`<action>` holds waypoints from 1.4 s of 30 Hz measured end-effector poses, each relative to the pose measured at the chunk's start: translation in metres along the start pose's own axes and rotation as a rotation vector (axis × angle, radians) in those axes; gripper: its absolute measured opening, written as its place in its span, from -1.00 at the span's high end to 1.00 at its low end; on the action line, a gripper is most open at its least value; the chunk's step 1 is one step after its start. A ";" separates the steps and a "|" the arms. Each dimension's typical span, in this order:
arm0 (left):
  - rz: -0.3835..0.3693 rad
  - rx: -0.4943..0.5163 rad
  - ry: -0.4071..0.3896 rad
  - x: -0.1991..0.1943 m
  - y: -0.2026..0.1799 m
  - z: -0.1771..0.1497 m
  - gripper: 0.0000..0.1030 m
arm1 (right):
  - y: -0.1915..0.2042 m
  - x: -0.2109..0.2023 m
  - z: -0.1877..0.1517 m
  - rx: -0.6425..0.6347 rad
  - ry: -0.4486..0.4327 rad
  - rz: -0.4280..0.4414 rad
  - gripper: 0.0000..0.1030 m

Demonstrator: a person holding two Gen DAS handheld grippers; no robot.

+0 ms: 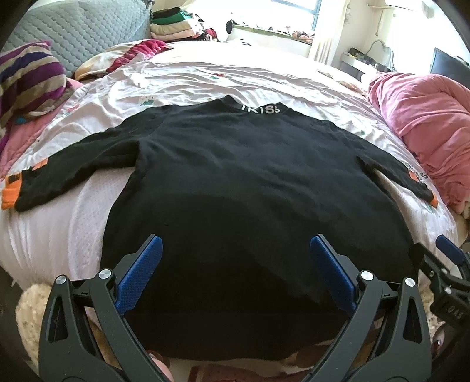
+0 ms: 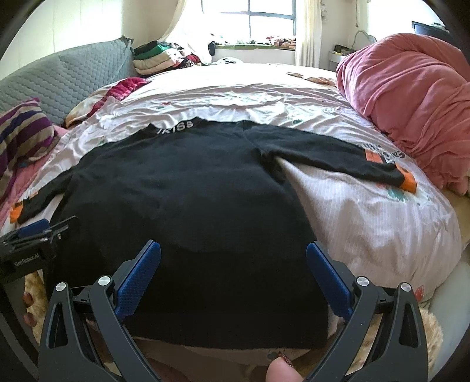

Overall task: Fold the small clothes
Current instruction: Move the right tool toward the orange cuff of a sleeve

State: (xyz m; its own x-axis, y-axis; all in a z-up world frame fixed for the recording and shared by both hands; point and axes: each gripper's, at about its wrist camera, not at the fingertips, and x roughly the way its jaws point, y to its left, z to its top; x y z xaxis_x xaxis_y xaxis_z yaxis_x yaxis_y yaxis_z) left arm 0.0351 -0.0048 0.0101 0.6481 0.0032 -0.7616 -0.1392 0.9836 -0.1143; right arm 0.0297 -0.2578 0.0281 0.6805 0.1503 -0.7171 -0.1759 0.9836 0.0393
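Note:
A black long-sleeved sweater lies flat on the bed, collar with white letters at the far end, both sleeves spread out with orange cuffs. My left gripper hovers open over the sweater's near hem, left of centre, nothing between its blue pads. My right gripper is open above the hem's right part, also holding nothing. Each gripper shows at the edge of the other's view: the right gripper and the left gripper.
A pale pink sheet covers the bed. A bunched pink quilt sits at the right, a striped pillow at the left, folded clothes at the back. A fingertip shows at the bottom.

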 end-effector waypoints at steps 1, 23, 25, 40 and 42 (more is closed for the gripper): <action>0.002 0.000 -0.001 0.001 0.000 0.002 -0.84 | -0.001 0.000 0.003 0.003 -0.002 0.000 -0.92; 0.018 -0.009 -0.010 0.027 -0.014 0.061 -0.84 | -0.018 0.021 0.093 0.076 -0.053 0.051 -0.92; 0.018 -0.011 -0.005 0.031 -0.016 0.066 -0.84 | -0.019 0.023 0.103 0.082 -0.066 0.049 -0.92; 0.000 -0.035 -0.012 0.056 -0.027 0.115 -0.84 | -0.055 0.055 0.165 0.172 -0.110 0.019 -0.92; 0.001 -0.031 -0.011 0.060 -0.030 0.119 -0.84 | -0.061 0.058 0.166 0.186 -0.112 0.011 -0.92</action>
State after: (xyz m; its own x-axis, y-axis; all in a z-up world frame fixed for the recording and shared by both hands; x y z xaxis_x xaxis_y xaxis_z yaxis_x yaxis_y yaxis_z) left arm 0.1671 -0.0124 0.0440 0.6559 0.0066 -0.7548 -0.1629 0.9776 -0.1329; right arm 0.1983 -0.2921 0.0996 0.7561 0.1614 -0.6342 -0.0565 0.9816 0.1824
